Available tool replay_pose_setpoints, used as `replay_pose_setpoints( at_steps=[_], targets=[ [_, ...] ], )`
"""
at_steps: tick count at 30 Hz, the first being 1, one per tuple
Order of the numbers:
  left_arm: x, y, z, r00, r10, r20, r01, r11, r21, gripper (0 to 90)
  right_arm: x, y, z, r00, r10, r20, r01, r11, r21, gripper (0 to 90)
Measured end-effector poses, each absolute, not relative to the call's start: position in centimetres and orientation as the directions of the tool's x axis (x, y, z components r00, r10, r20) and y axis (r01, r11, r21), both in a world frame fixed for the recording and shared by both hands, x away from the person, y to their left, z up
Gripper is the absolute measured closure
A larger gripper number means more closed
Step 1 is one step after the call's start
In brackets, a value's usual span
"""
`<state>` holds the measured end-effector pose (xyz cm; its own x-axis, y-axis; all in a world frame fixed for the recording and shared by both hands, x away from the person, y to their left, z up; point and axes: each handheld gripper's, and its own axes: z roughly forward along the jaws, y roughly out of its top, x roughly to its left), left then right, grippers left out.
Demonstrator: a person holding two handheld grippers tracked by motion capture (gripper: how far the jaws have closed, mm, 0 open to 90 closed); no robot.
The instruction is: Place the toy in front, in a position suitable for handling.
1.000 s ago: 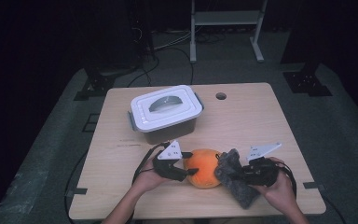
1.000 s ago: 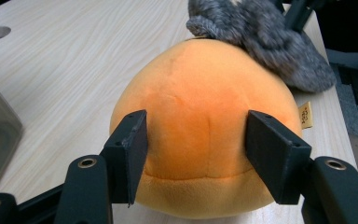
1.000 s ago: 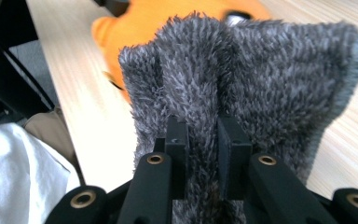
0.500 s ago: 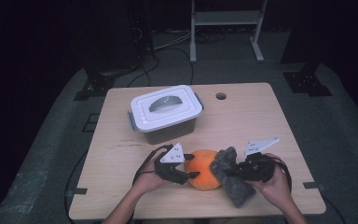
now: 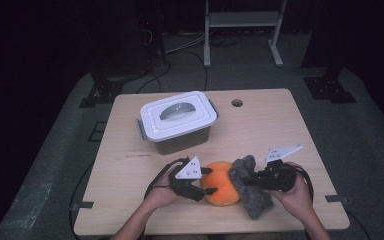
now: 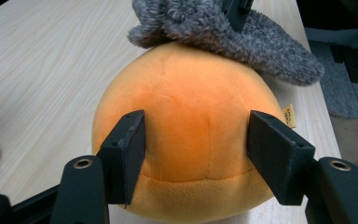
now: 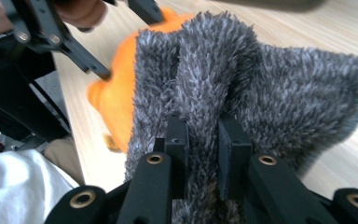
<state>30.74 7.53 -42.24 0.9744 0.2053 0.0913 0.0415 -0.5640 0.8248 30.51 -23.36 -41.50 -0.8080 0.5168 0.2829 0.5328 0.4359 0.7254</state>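
Observation:
An orange plush ball [image 5: 221, 189] sits near the table's front edge. My left gripper [image 5: 204, 184] holds it from the left, and in the left gripper view its jaws [image 6: 196, 149] press on the two sides of the plush ball [image 6: 191, 107]. A grey fuzzy cloth [image 5: 254, 202] lies draped against the ball's right side. My right gripper [image 5: 245, 180] is shut on a raised fold of the cloth [image 7: 261, 84], with the pads [image 7: 177, 140] pinching the pile. Behind the cloth, the right gripper view shows the orange ball [image 7: 116, 98].
A white lidded plastic container [image 5: 177, 120] stands at the back left of the wooden table [image 5: 280, 125]. A round cable hole [image 5: 237, 103] is in the tabletop near the far edge. The person's hands come in from the near edge.

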Motion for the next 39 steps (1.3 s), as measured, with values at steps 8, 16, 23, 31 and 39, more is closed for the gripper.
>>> replay_pose_setpoints(
  at_steps=[8, 16, 23, 31, 39],
  targets=[
    [30.6, 7.3, -42.1, 0.978, 0.189, 0.084, 0.036, -0.556, 0.830, 37.3, 30.6, -25.8, -42.1, -0.766, 0.553, 0.326, 0.585, 0.391, 0.711, 76.0],
    [30.5, 7.2, -42.0, 0.979, 0.182, 0.089, 0.027, -0.550, 0.835, 33.6, 30.7, -23.1, -41.0, -0.804, 0.521, 0.286, 0.529, 0.407, 0.745, 76.0],
    [30.3, 7.3, -41.1, 0.981, 0.171, 0.089, 0.019, -0.542, 0.840, 17.1, 31.0, -24.1, -42.1, -0.776, 0.538, 0.328, 0.576, 0.396, 0.715, 76.1],
    [30.8, 8.4, -40.9, 0.977, 0.196, 0.088, 0.043, -0.580, 0.814, 27.5, 30.9, -24.8, -42.6, -0.763, 0.557, 0.329, 0.595, 0.406, 0.694, 76.0],
    [30.9, 7.3, -41.5, 0.971, 0.224, 0.089, 0.044, -0.530, 0.847, 36.3, 29.2, -22.3, -38.3, -0.836, 0.503, 0.220, 0.452, 0.405, 0.795, 76.3]
  ],
)
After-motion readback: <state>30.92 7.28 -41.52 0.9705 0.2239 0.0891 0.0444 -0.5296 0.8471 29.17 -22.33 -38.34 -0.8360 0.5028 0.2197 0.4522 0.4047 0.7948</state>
